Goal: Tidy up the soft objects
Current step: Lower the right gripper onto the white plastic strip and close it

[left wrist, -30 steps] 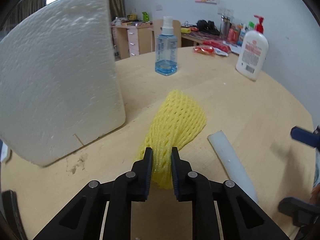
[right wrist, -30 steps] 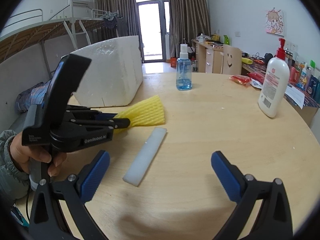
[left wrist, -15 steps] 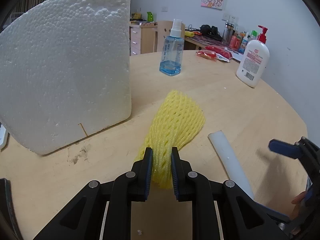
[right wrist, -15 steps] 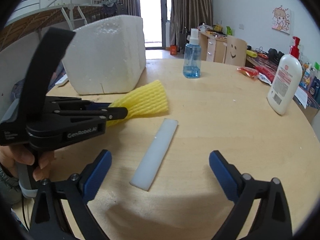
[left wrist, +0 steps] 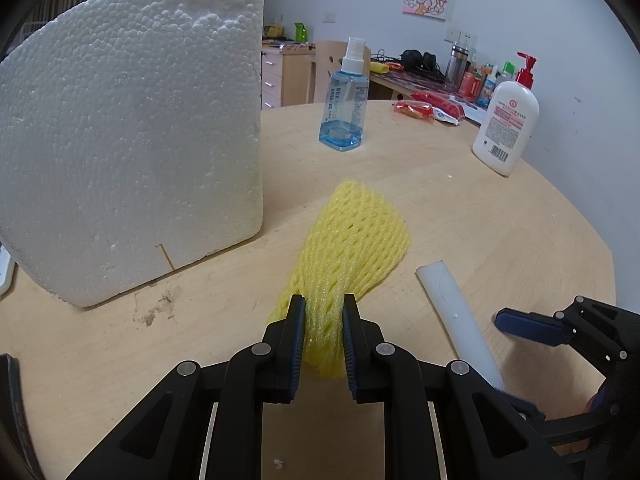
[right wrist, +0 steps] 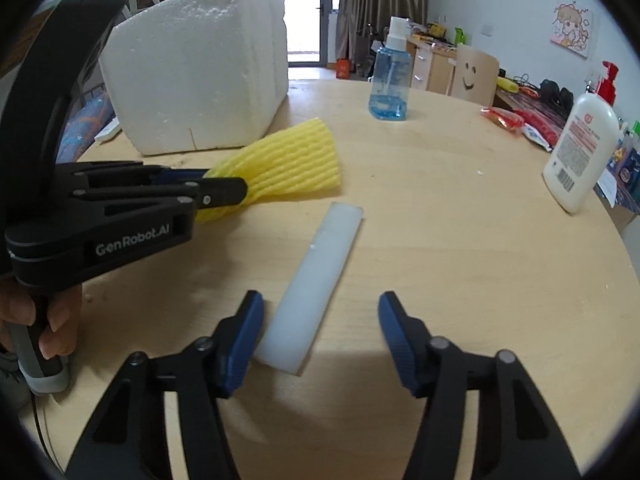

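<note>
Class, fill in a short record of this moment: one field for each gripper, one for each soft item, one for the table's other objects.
left gripper: shut on the yellow foam net
right gripper: open, near end of the white foam strip between its fingers
white foam strip: flat on the round wooden table
styrofoam block: behind the net
other objects: blue spray bottle, white pump bottle

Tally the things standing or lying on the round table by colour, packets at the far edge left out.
White: 3 - styrofoam block, foam strip, lotion bottle
Yellow: 1 - foam net, clamped in the left gripper
Blue: 1 - spray bottle
Total: 5
</note>
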